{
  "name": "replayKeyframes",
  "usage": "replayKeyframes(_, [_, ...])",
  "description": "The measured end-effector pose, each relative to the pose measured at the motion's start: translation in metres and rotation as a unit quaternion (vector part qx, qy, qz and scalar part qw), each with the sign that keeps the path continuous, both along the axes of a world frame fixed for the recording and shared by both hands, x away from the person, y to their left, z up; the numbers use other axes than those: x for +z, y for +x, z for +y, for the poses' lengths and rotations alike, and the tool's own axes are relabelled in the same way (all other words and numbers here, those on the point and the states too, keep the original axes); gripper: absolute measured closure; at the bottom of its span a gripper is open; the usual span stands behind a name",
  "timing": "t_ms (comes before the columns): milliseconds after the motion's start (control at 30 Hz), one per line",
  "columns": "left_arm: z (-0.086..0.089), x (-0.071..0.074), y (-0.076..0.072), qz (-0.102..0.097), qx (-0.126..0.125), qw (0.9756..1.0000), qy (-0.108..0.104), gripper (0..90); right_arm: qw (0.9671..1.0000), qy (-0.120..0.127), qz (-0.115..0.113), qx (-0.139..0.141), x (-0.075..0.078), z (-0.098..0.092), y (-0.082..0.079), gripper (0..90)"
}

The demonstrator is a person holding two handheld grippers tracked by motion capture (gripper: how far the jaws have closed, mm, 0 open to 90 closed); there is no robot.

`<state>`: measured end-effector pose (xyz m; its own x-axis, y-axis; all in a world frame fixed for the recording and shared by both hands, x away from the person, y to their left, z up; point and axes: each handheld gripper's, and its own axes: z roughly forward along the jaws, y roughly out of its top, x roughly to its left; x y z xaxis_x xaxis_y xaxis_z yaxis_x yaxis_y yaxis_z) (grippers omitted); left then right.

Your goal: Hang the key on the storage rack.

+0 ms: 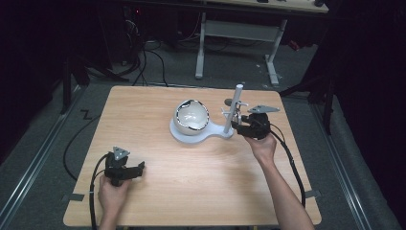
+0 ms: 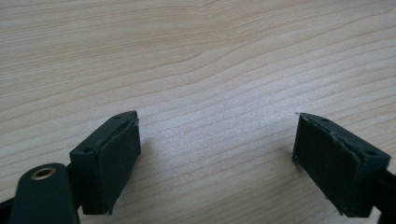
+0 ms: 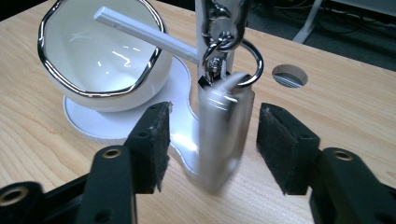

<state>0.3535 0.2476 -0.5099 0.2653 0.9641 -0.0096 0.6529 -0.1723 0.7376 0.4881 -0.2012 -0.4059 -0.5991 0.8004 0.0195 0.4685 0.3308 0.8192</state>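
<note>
A white stand (image 1: 192, 135) on the wooden table carries a white, chrome-rimmed bowl (image 1: 191, 116) and an upright post (image 1: 235, 106) with side pegs. In the right gripper view, a key ring (image 3: 254, 65) hangs from clips at the post (image 3: 201, 18), and a blurred silver tag (image 3: 219, 135) dangles below it. My right gripper (image 3: 215, 128) stands open with the tag between its jaws, neither pad pressing on it. It sits just right of the post (image 1: 244, 125). My left gripper (image 1: 136, 168) rests near the front left, open (image 2: 217, 140) over bare wood.
A round cable hole (image 3: 289, 75) lies in the tabletop just behind the stand. The bowl (image 3: 102, 51) and a horizontal peg (image 3: 140, 30) are to the left of the post. Beyond the table's far edge stands another table's white frame (image 1: 239, 31).
</note>
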Motion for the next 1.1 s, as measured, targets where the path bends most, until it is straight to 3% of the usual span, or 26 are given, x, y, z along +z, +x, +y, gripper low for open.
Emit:
replayKeyframes(167, [0.0,0.0,0.0,0.0,0.0,1.0,0.0,15.4,0.9999,0.014,-0.01,0.001,0.002,-0.004,-0.004,41.8])
replayKeyframes(400, [0.0,0.0,0.0,0.0,0.0,1.0,0.0,15.4,0.9992,0.029,-0.02,-0.019,0.002,-0.021,-0.013,42.7])
replayKeyframes(833, [0.0,0.0,0.0,0.0,0.0,1.0,0.0,15.4,0.9966,0.064,-0.046,-0.026,0.018,-0.045,-0.03,45.4])
replayKeyframes(1100, [0.0,0.0,0.0,0.0,0.001,1.0,0.0,15.4,0.9955,0.072,-0.053,-0.031,0.02,-0.057,-0.039,46.5])
